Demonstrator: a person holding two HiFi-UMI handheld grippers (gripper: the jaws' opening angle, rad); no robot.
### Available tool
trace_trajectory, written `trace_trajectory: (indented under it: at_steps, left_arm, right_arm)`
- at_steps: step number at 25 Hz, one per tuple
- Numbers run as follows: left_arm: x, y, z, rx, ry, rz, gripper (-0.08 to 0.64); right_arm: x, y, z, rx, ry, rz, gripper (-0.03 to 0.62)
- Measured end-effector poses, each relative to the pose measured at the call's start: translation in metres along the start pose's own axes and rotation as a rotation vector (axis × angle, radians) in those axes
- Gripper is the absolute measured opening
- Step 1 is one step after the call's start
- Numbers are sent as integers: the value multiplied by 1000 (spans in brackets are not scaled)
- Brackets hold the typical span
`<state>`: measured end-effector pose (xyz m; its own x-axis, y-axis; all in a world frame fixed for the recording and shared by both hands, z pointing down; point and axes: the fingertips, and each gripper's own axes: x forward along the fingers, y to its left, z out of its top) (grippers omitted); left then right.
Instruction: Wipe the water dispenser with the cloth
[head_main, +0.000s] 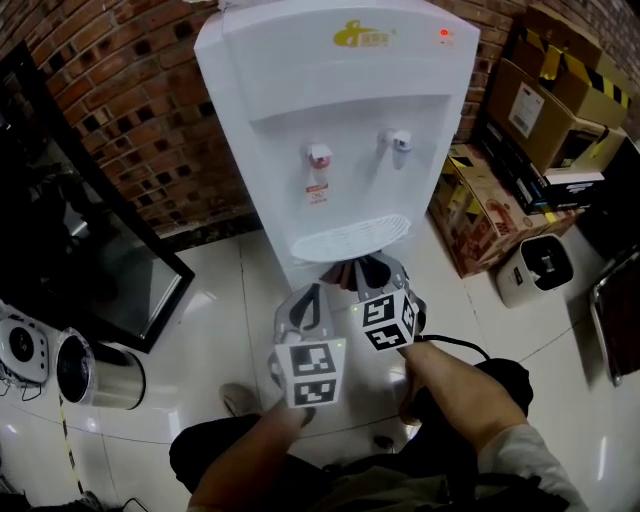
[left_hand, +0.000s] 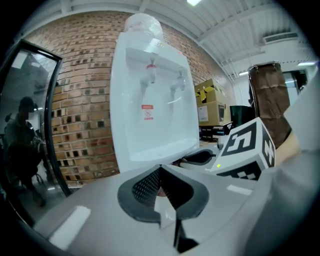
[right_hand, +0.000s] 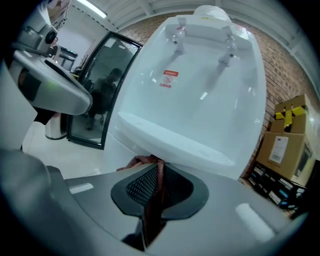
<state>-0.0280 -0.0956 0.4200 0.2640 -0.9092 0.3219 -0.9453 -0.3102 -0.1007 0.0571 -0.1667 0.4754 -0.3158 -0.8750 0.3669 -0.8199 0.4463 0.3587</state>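
Cloth (right_hand: 142, 161) mostly hidden in right tongs (right_hand: 161, 167), dispenser (head_main: 340, 120) top cut off

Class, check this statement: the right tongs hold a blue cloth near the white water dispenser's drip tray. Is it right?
Not quite. The cloth is reddish-brown, not blue, as the right gripper view shows. The right tongs do hold it near the white water dispenser's drip tray.

The water dispenser (head_main: 340, 110) is glossy smooth plastic, the cloth (right_hand: 145, 161) soft fabric, the floor (head_main: 210, 290) shiny tile.
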Motion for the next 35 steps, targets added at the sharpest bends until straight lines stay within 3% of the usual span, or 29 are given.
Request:
trace_trajectory:
  at_steps: [14, 21, 28, 35]
  left_arm:
    - [33, -73, 16, -13, -6, -116, 0]
    - [44, -77, 15, -57, 3, -114, 0]
    - [45, -75, 13, -68, 1, -105, 0]
    - [40, -63, 8, -50, -11, -92, 0]
  right_arm:
    - [-17, -95, -31, 144, 58, -166, 52]
    - [-16, -100, -33, 119, 66, -179, 52]
    - [-18, -125, -49, 188, 92, -264, 50]
    - [-16, -122, -54, 224, 72, -236, 46]
